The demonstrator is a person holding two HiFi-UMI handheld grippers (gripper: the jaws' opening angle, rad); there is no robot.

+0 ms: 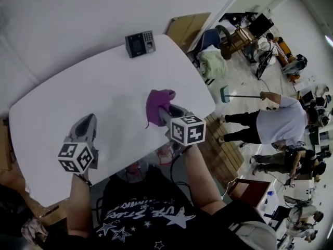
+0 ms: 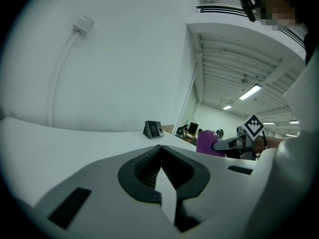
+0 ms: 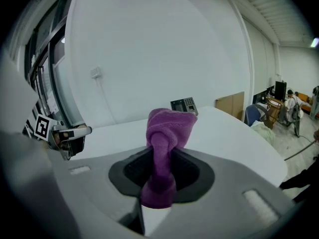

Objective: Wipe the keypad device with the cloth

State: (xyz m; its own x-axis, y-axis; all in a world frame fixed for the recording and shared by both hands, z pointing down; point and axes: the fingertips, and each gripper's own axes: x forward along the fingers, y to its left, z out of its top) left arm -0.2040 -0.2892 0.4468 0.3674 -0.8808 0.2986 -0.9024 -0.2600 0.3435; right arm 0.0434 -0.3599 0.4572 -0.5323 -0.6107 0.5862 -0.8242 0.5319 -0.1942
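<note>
The dark keypad device (image 1: 140, 44) stands upright at the far edge of the white table (image 1: 78, 92); it also shows small in the left gripper view (image 2: 153, 129) and the right gripper view (image 3: 184, 104). My right gripper (image 1: 162, 111) is shut on a purple cloth (image 1: 157, 104), which bunches up above the jaws (image 3: 164, 148) and hangs over the table's middle, well short of the keypad. My left gripper (image 1: 86, 126) is shut with nothing in it (image 2: 160, 156), over the table's near left part. The cloth (image 2: 208, 143) shows to its right.
Right of the table the floor holds a person (image 1: 276, 121) with a broom, wooden pallets (image 1: 223, 150), a chair with a light cloth (image 1: 212, 61) and desks farther back. A white wall runs behind the table, with a cable socket (image 2: 82, 24) on it.
</note>
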